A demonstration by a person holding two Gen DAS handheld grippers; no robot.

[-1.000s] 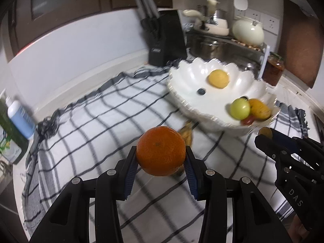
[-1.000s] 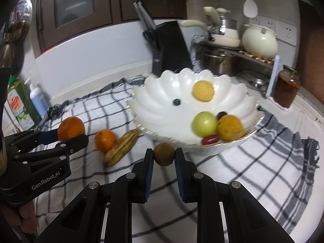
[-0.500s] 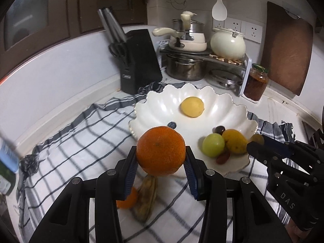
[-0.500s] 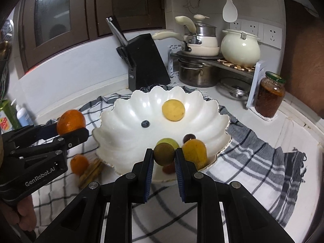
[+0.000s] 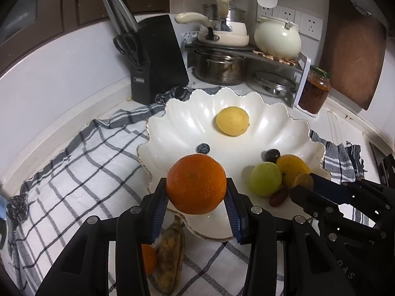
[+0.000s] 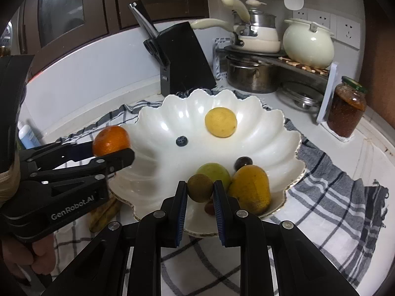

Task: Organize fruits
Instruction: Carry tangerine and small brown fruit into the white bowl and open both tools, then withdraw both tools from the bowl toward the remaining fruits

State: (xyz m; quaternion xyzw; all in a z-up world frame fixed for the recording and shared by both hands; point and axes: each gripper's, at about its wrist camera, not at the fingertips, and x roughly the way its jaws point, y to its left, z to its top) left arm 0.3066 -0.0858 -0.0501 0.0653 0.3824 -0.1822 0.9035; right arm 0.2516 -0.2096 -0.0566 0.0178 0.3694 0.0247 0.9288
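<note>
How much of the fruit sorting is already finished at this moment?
Done: a lemon, blueberry, green fruit, mango, a dark plum and a small red fruit lie in the white bowl.
In hand: the left claw holds an orange, the right claw a kiwi, both over the bowl.
Left: a brown banana and a small orange on the checked cloth.

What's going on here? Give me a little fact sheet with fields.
Left tongs: shut on an orange, held over the bowl's near rim
Right tongs: shut on a small brown fruit, above the bowl
Bowl: white, scalloped, on a checked cloth
In bowl: lemon, blueberry, green fruit, mango
On cloth: banana, second orange
</note>
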